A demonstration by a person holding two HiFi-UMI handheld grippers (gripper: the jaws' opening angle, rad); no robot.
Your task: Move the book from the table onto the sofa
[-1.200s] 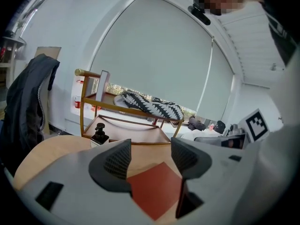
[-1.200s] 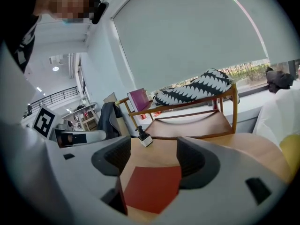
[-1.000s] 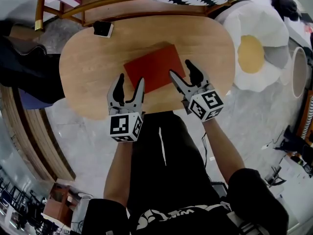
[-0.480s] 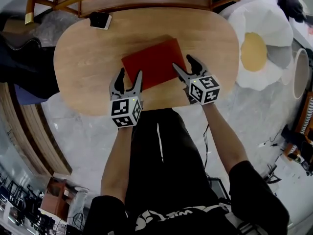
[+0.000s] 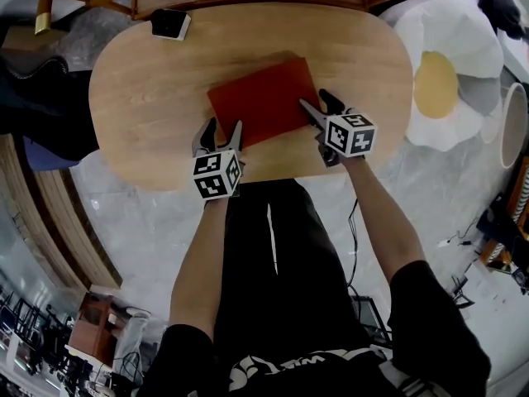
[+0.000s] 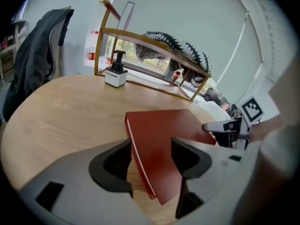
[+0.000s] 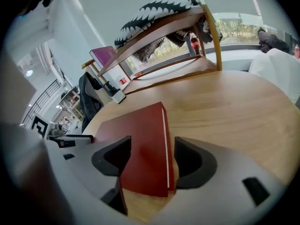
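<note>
A red book (image 5: 263, 99) lies flat on the oval wooden table (image 5: 149, 98). My left gripper (image 5: 219, 134) is open at the book's near left corner. In the left gripper view that corner of the book (image 6: 161, 139) lies between the jaws of the left gripper (image 6: 151, 158), which do not press on it. My right gripper (image 5: 318, 106) is open at the book's near right edge. In the right gripper view the page edge of the book (image 7: 140, 144) runs between the jaws of the right gripper (image 7: 152, 158). The sofa's wooden frame (image 6: 145, 36) stands beyond the table.
A small black-and-white box (image 5: 169, 25) sits at the table's far left. A black-and-white patterned throw (image 7: 159, 11) drapes over the sofa frame, near a pink book (image 7: 105, 55). A fried-egg cushion (image 5: 442, 77) lies to the right and a dark jacket (image 6: 35, 55) hangs at the left.
Both grippers have moved forward over the table's near edge. Their open jaws now reach round the book's near corners. The book has not moved.
</note>
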